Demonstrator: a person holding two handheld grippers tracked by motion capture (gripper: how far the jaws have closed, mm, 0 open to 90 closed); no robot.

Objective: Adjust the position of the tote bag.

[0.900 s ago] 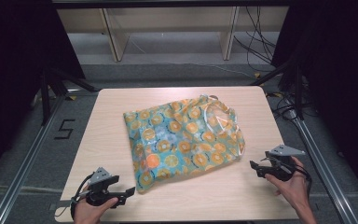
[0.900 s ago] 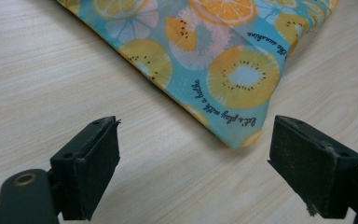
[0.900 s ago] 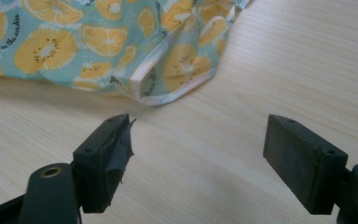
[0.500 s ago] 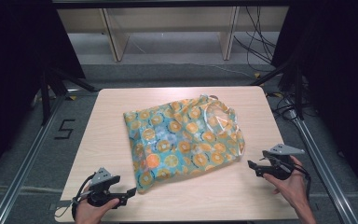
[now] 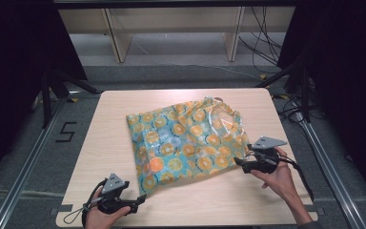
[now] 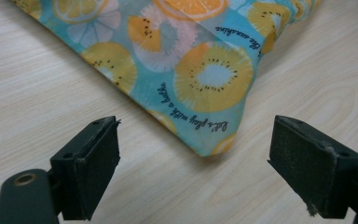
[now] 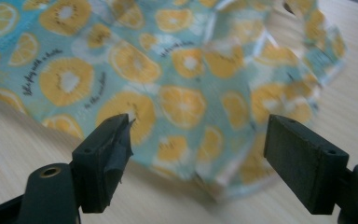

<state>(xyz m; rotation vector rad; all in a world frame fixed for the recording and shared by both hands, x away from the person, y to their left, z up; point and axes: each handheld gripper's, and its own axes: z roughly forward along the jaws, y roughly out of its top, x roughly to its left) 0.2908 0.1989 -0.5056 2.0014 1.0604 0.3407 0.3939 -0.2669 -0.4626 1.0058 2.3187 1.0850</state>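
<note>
Cloth [image 5: 186, 140] with a fruit print lies mid-table [image 5: 114, 119]; its near corner sits just ahead of the spread left gripper [image 5: 140, 198], its right edge before the spread right gripper [image 5: 237, 162], neither touching.

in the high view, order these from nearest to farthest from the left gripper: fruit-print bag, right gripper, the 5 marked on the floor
1. fruit-print bag: its near corner lies just ahead of the left gripper.
2. 5 on the floor: off the table's left edge, farther up.
3. right gripper: across the table, by the bag's right corner.
</note>
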